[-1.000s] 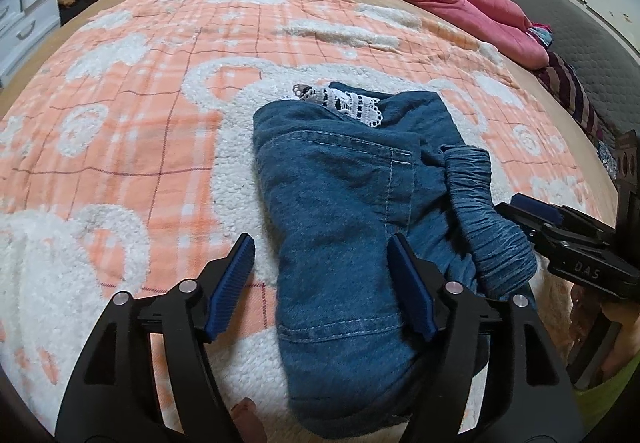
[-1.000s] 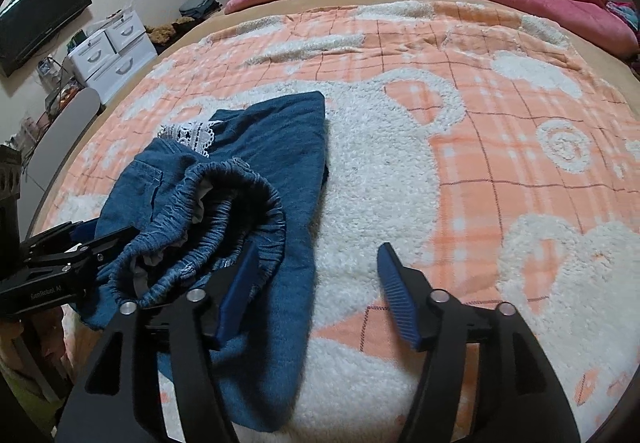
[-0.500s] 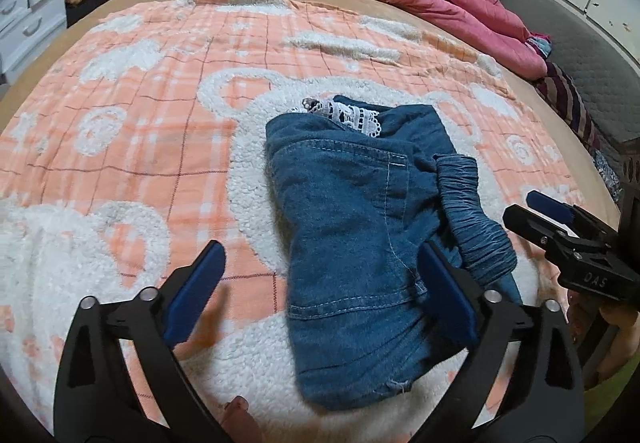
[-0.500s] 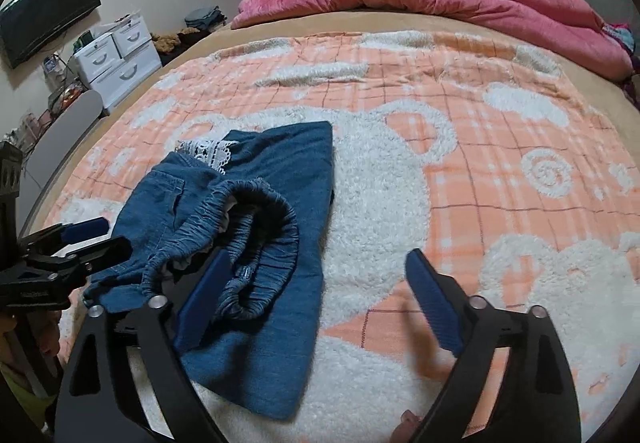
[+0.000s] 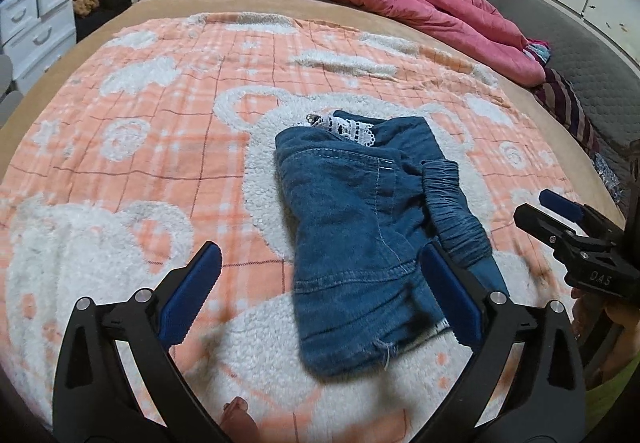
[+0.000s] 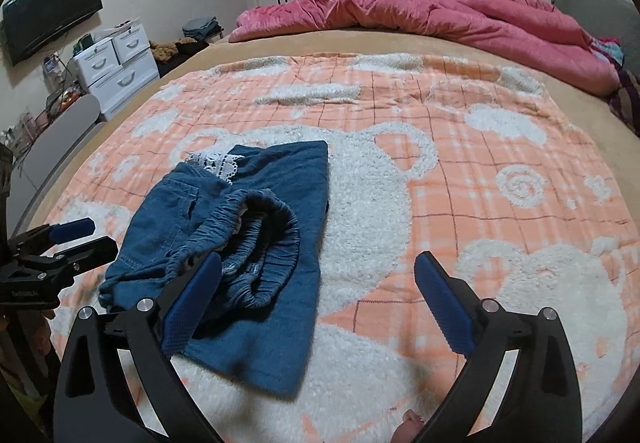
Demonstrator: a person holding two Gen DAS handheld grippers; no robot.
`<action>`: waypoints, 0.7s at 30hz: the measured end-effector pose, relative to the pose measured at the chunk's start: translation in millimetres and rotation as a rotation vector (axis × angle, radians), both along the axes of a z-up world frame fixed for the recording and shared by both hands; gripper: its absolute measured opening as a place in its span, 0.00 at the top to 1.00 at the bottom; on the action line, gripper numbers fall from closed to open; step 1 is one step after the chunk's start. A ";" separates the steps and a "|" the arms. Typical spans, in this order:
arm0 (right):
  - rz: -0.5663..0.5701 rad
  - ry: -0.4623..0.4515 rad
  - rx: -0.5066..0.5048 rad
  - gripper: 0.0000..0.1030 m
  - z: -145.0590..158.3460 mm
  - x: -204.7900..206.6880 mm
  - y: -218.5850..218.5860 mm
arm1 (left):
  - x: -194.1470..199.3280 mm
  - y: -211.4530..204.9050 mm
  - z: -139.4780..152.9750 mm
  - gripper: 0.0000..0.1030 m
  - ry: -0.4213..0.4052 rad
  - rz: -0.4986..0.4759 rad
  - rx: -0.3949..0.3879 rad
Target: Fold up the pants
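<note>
The pants [image 5: 360,239] lie folded into a small denim bundle on the bed [image 5: 120,131], on the white bear figure of the orange blanket [image 6: 460,171]. I take the pants as my landmark. Their long axis runs away from me, from the frayed hem at the near end to the white lace trim [image 5: 352,129] at the far end.

My left gripper [image 5: 320,285] hangs above the near end of the pants; its jaws have just been opening, they now stand wide and grip nothing, though the cloth lies under the gap. My right gripper [image 6: 318,287] is beside the pants, on their right side; its jaws have also just been opening and hold nothing, with only its left pad over the cloth.

I judge that the left gripper is nearer, if the bundle needs one more fold.

The right wrist view shows the elastic waistband [image 6: 264,243] standing open like a ring, not flat. The left wrist view shows the same waistband only as a ridge on the right edge of the pants.
</note>
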State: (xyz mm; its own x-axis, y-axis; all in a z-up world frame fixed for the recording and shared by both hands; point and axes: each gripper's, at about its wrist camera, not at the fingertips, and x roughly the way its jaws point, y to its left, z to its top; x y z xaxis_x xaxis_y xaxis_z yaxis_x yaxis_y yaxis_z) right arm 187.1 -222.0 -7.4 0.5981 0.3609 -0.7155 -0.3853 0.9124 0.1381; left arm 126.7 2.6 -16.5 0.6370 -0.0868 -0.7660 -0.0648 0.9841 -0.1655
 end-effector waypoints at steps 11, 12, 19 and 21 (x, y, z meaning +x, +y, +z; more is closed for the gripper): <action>0.015 -0.072 -0.011 0.04 23.0 -34.2 -1.0 | -29.6 -4.1 17.4 0.09 -0.034 0.023 0.007; 0.015 -0.080 -0.016 0.04 24.3 -37.7 -1.0 | -33.2 -5.5 18.0 0.09 -0.037 0.020 0.006; 0.014 -0.095 -0.022 0.04 29.0 -57.6 -4.7 | -56.6 -15.5 18.9 0.09 -0.049 0.025 0.023; 0.013 -0.103 -0.029 0.04 29.8 -63.7 -4.6 | -63.1 -18.9 18.2 0.09 -0.050 0.021 0.028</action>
State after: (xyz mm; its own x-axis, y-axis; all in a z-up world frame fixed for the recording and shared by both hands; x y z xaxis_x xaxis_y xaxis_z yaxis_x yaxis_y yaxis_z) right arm 123.4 -226.5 22.3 0.6642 0.3492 -0.6610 -0.4082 0.9102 0.0707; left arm 63.6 -16.3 1.6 0.6761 -0.0523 -0.7350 -0.0777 0.9868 -0.1418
